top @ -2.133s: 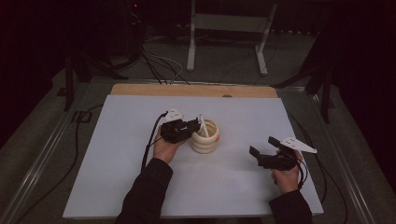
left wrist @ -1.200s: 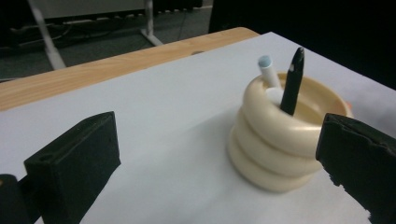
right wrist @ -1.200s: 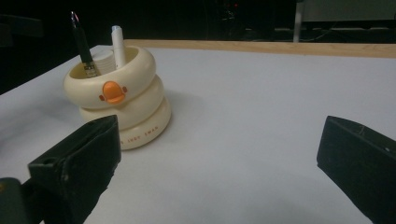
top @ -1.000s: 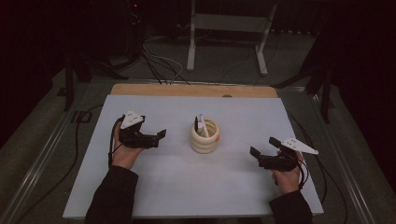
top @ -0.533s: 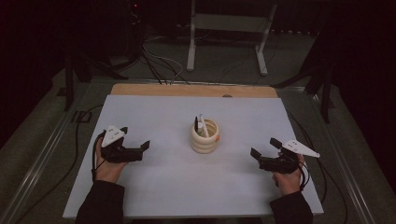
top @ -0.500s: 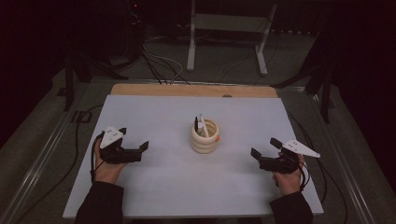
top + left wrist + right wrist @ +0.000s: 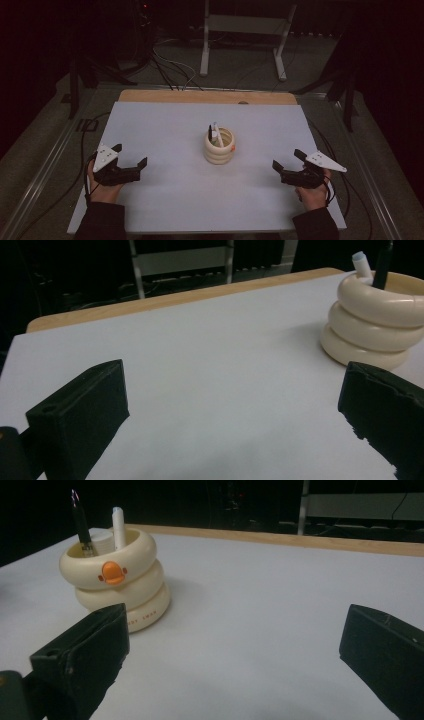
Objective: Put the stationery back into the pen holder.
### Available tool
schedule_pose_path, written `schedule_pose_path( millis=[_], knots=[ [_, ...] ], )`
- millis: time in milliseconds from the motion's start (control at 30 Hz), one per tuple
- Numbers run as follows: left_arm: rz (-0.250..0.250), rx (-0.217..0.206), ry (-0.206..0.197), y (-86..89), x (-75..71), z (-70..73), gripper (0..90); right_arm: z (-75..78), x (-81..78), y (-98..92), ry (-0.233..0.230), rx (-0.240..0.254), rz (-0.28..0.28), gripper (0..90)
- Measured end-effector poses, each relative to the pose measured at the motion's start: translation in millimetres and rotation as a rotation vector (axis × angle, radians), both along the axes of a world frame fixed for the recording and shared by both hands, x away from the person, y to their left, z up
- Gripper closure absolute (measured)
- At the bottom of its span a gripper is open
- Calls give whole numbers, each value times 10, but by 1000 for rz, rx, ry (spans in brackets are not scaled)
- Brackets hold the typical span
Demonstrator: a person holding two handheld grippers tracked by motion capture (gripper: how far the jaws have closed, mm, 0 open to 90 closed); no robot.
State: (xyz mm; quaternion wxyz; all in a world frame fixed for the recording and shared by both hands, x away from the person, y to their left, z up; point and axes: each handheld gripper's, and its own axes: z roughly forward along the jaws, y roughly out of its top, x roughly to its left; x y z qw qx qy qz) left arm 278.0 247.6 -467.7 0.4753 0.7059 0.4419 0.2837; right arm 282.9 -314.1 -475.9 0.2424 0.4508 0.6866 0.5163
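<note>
A cream ringed pen holder [image 7: 219, 146] with an orange duck bill stands upright at the middle of the white table top [image 7: 170, 125]. A black pen [image 7: 79, 520] and a white marker [image 7: 118, 526] stick up out of it. My left gripper [image 7: 131, 157] rests low at the table's left front, open and holding nothing; the holder [image 7: 372, 325] sits off to its right. My right gripper [image 7: 287, 161] hovers at the right front, also open and holding nothing, with the holder [image 7: 117, 580] ahead on its left.
A wooden strip [image 7: 205, 96] runs along the table's far edge. Behind it stand a white metal frame [image 7: 245, 37] and loose cables [image 7: 170, 65] on a dark floor. Cables trail off both sides of the table.
My left gripper has drawn back from the pen holder and moved left and toward the front edge, staying open. The right gripper has barely shifted.
</note>
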Motion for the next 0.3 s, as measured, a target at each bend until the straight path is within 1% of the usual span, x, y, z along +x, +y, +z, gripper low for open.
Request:
schedule_pose_path(
  millis=[33, 133, 200, 300],
  knots=[
    [8, 3, -3, 8, -2, 2, 1, -2, 1, 4, -1, -3, 3, 0],
    [24, -11, -7, 34, -2, 13, 2, -15, 8, 3, 8, -12, -7, 0],
    [31, -12, -9, 47, 0, 12, 2, -22, 14, -5, 12, -8, -11, 0],
    [50, -6, 9, 68, 16, -9, 1, -37, 24, -5, 24, -12, -17, 0]
  ],
)
